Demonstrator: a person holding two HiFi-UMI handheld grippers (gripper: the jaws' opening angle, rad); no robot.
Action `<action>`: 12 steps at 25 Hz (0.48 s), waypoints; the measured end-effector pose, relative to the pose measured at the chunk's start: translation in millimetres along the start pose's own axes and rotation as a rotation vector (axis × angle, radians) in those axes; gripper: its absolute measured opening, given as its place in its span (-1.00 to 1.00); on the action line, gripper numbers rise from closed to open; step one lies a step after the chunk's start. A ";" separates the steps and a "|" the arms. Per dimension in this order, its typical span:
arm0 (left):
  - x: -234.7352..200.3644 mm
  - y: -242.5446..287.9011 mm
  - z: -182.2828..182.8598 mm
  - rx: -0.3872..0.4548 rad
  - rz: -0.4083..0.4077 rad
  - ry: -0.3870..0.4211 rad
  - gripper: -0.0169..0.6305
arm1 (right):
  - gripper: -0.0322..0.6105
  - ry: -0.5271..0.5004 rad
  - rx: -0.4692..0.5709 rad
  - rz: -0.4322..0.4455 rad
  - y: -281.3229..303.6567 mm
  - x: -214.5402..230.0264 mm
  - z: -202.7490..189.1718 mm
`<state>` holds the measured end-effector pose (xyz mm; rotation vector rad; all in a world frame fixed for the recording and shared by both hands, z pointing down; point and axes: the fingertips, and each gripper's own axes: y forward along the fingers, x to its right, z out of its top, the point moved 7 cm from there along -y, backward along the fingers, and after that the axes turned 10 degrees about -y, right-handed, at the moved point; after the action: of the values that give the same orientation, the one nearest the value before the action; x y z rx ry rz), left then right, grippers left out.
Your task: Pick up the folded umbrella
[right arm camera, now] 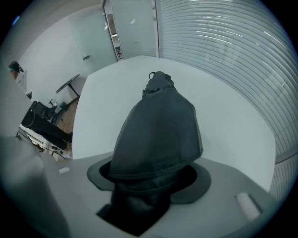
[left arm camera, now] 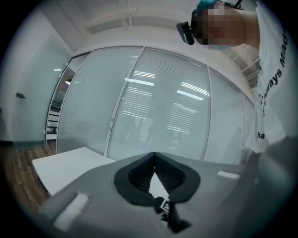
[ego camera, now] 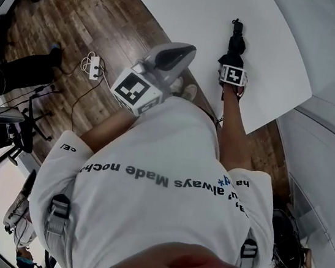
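Right gripper (ego camera: 232, 62) is clamped on the folded umbrella (ego camera: 236, 43): in the right gripper view the black fabric (right arm camera: 158, 125) fills the gap between the jaws and runs away from the camera over the table (right arm camera: 107, 107), wrist loop at the far end. Jaws are partly apart, held there by the bundle. Gripper points steeply down. Umbrella looks to be lying on the white table (ego camera: 190, 16), near the edge closest to the person, lengthwise away from them, with the grip on its near end; can't tell if that near end is off the surface. Left gripper (ego camera: 182, 53) is closed and empty: in the left gripper view the jaw tips (left arm camera: 154, 155) meet, nothing between them. It's held roughly level in front of the white t-shirt (ego camera: 161, 179), off the table's near corner, well apart from the umbrella, facing a glass wall with blinds (left arm camera: 158, 111). Person's right forearm (ego camera: 233, 127) reaches out straight to the right gripper. Wood floor (ego camera: 78, 19) on the left of the table, white power strip (ego camera: 93, 66) with cables on it
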<state>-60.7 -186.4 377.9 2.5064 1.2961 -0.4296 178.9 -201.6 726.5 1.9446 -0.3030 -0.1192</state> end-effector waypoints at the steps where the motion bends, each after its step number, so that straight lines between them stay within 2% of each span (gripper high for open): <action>1: -0.1 -0.7 0.2 0.002 0.001 -0.001 -0.95 | -0.04 0.019 0.005 0.018 -0.9 1.2 0.2; 7: -1.0 -8.6 0.8 0.015 0.002 0.002 -0.95 | -0.14 0.200 0.091 0.160 -11.9 1.8 -0.5; 12: 2.2 -14.0 2.0 0.025 0.006 0.001 -0.95 | -0.16 0.266 0.235 0.244 -38.6 0.3 5.0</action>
<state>-71.2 -177.7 373.6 2.5306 1.2915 -0.4461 184.0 -192.4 689.1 2.1076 -0.3875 0.3466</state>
